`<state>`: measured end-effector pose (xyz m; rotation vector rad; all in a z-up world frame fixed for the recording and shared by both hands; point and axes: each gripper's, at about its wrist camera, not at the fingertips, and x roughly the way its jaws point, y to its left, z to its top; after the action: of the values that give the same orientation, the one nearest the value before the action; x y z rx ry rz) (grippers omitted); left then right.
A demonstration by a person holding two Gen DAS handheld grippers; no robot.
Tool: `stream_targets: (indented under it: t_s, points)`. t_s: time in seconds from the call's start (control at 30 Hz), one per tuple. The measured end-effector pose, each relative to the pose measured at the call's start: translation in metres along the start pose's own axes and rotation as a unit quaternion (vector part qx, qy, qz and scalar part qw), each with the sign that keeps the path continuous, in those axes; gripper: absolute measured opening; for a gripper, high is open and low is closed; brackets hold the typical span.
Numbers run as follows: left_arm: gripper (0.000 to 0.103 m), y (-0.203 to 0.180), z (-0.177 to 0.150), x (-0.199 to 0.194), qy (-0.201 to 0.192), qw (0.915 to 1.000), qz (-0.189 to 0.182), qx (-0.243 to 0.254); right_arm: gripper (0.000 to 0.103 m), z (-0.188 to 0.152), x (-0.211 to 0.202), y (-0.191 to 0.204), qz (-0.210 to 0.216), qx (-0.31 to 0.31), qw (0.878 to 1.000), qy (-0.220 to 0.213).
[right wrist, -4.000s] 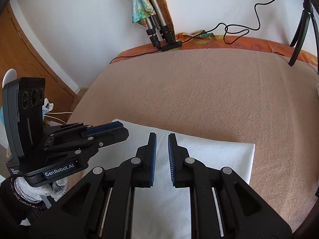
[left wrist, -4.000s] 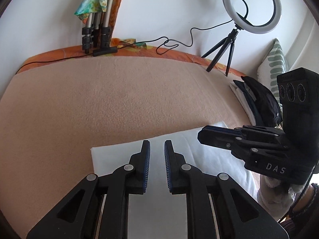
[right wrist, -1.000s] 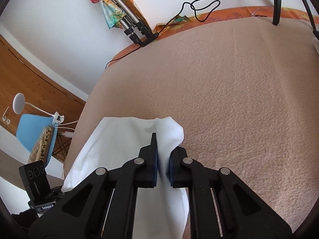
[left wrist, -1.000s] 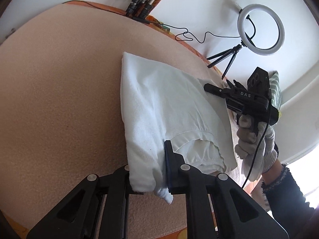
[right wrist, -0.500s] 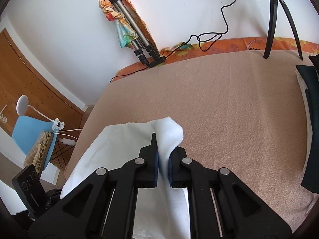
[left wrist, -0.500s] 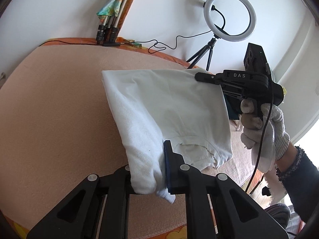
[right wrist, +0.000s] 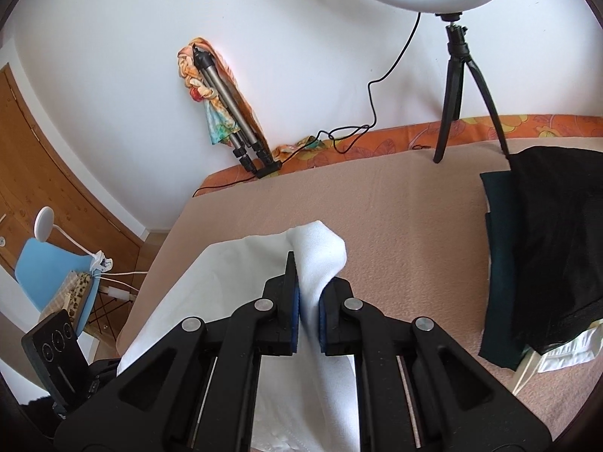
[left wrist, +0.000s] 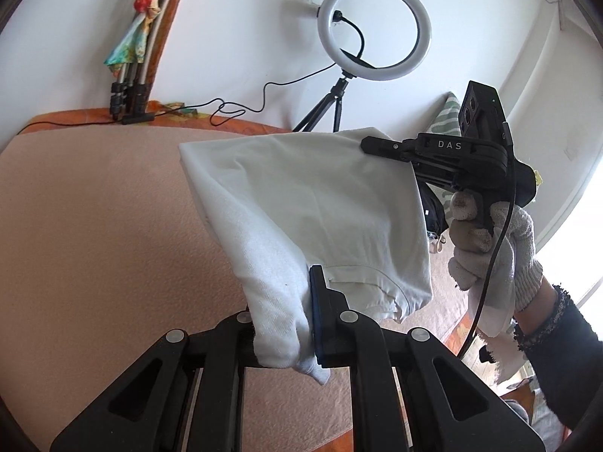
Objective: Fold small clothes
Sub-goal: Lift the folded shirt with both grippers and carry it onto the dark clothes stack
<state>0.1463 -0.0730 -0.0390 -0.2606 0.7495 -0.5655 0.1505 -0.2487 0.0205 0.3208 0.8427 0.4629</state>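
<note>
We see the peach blanket (left wrist: 94, 233) spread as the largest surface in both views, with an orange patterned edge (right wrist: 377, 139) along the white wall at 12 o'clock. Above it hangs the white garment (left wrist: 312, 203), clear of the blanket and stretched between the two grippers; in the left wrist view its long axis runs from about 6 o'clock, at our own jaws, toward 1 o'clock, where the other gripper takes it, and a stitched hem or neckline curves along its lower edge at 5 o'clock. The left gripper (left wrist: 301, 324) is clamped on one bunched corner, the cloth covering its left finger and a small tip hanging below the jaws. The right gripper (right wrist: 307, 301) is likewise closed on cloth, a white fold rising between its blue pads (right wrist: 296, 309) and flopping toward 1 o'clock. Only the left wrist view shows the right gripper from outside, marked "DAS" (left wrist: 449, 145), carried by a hand in a white knit glove (left wrist: 493, 248) with a dark sleeve (left wrist: 557, 358). Only the right wrist view shows the stack of dark clothes (right wrist: 542, 248) at 3 o'clock with something white beneath it, the wooden door (right wrist: 45, 173) and blue chair (right wrist: 41, 275) at 9 o'clock, and the back of the left gripper at 8 o'clock, on which we can read no lettering. Both views show the ring light on its small tripod (left wrist: 373, 30) and the folded tripod wrapped in a coloured scarf (right wrist: 222, 120) against the wall.
</note>
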Motion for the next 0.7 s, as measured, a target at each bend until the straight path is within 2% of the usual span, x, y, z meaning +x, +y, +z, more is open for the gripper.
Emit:
stream_targets:
  t_s: [0.3,0.7]
  points:
    - [0.011,-0.055,0.034,0.036,-0.013,0.9980,-0.046,0.042,0.008,0.030,-0.072,-0.046,-0.036,0.024,0.997,-0.057]
    - [0.011,-0.139,0.076,0.109,-0.019,0.9900,-0.096,0.101,0.008,0.076,-0.143,-0.129,-0.109,0.031,0.988,-0.101]
